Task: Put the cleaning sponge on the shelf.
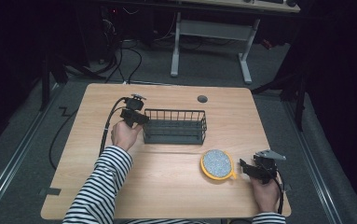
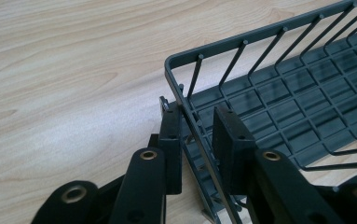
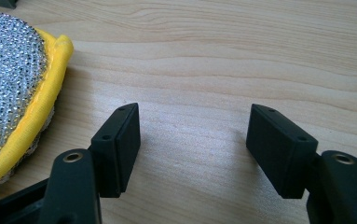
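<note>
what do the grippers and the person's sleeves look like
Both grippers, left and right, are black, with two flat rectangular pads on arms fixed by brass-ringed pivots. A black cable trails from the left one. The right one carries a grey three-cornered plate. The sleeves are black-and-white striped.

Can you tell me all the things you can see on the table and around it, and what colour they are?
wire basket: one, dark grey, middle of the table
round scrubbing pad: one, silver with a yellow rim, right of the basket and nearer the person
table: one, light wood
round hole cover: one, grey, far edge of the table
white desk frame: one, on the floor beyond the table
left tool: black, shut on the basket's left end wall
right tool: black, open, over bare table beside the pad
striped sleeve: black and white, left arm
</note>
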A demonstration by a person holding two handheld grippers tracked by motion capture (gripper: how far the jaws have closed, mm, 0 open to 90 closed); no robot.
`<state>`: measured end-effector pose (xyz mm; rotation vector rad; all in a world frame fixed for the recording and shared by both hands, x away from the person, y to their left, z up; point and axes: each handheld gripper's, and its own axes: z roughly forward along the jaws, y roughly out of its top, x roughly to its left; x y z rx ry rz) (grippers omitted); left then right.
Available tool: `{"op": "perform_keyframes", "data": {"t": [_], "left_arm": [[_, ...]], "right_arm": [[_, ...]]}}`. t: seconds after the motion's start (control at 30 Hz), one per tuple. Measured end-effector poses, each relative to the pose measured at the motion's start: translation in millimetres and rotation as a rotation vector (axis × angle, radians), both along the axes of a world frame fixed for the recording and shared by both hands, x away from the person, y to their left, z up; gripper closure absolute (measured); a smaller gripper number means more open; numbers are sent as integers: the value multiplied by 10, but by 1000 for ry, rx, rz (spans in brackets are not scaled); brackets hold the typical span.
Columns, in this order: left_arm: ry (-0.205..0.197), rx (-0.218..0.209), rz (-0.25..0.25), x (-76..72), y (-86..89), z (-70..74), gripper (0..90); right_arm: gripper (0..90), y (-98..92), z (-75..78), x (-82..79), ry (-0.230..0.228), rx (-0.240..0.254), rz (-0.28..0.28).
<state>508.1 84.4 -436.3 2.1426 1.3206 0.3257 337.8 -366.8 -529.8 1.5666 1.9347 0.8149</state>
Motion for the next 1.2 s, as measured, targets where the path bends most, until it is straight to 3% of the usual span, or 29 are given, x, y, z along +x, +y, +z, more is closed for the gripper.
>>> {"op": "perform_keyframes", "data": {"t": [0.23, 0.37, 0.6, 0.63, 0.73, 0.93, 0.97, 1.0, 1.03, 1.2], "left_arm": [[-5, 35, -19, -88, 40, 15, 737], [1, -15, -13, -155, 117, -7, 736], [10, -18, -36, -243, 142, -2, 737], [2, -5, -50, -275, 138, 0, 737], [-7, -20, -51, -298, 151, -9, 729], [-27, -52, -45, -312, 186, 36, 522], [-33, -53, -41, -317, 190, 45, 522], [-47, -52, -31, -326, 197, 60, 431], [-47, -52, -31, -326, 197, 60, 399], [-106, -73, -30, -416, 284, 177, 340]], "right_arm": [[352, 0, 0, 0, 0, 0, 0], [352, 0, 0, 0, 0, 0, -1], [352, 1, 0, 0, 0, 1, -1], [352, 2, 0, -1, 0, 0, -1], [352, 2, 0, -1, 0, 0, -1], [352, 2, 0, -1, 0, 0, -1], [352, 2, 0, -1, 0, 1, -2], [352, 2, 0, -1, 0, 1, -2], [352, 2, 0, -1, 0, 1, -2], [352, 2, 0, -1, 0, 1, -1]]}}
